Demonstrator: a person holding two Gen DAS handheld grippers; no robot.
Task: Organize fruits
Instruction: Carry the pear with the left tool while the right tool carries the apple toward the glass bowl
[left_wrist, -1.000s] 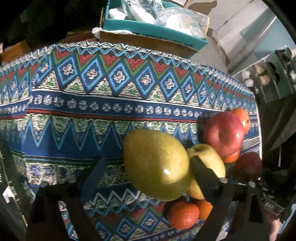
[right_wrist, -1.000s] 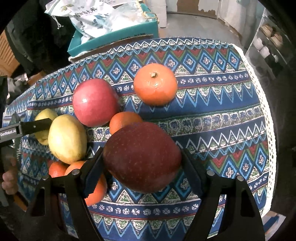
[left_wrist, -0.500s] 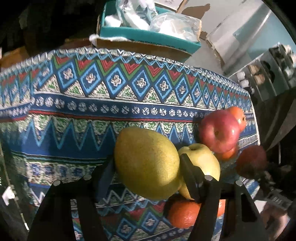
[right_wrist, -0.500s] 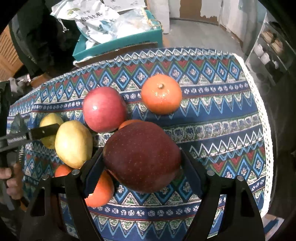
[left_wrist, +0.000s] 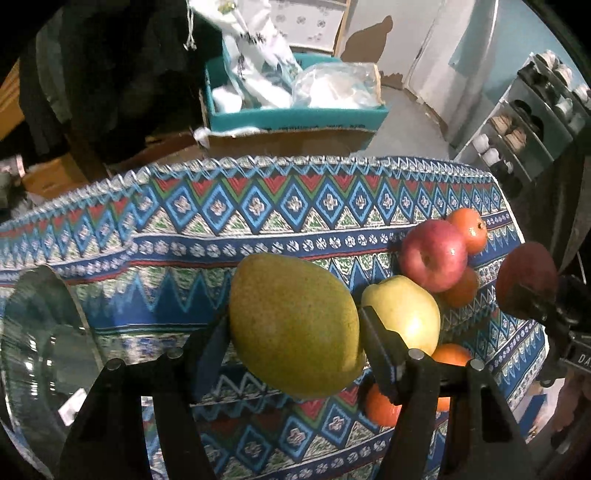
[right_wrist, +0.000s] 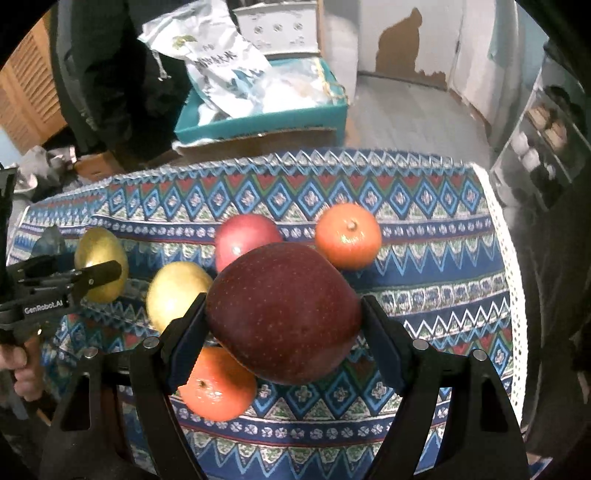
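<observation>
My left gripper (left_wrist: 295, 343) is shut on a green-yellow pear (left_wrist: 295, 325) and holds it above the patterned tablecloth (left_wrist: 184, 229). My right gripper (right_wrist: 284, 325) is shut on a dark red apple (right_wrist: 284, 314), also lifted; the apple shows in the left wrist view (left_wrist: 526, 282) at the right. On the cloth lie a yellow apple (left_wrist: 406, 314), a red apple (left_wrist: 434, 254) and several oranges (right_wrist: 347, 236). In the right wrist view the left gripper (right_wrist: 70, 280) holds the pear (right_wrist: 101, 258) at the left.
A clear glass bowl (left_wrist: 40, 350) sits at the left edge of the table. A teal box (left_wrist: 291, 118) with bags stands beyond the table's far edge. A shelf rack (left_wrist: 535, 122) stands at the right. The cloth's lace edge (right_wrist: 509, 277) marks the table's right side.
My left gripper closed on the pear and lifted it away from the other fruit. My right gripper rose with the dark red apple. The glass bowl came into the left view.
</observation>
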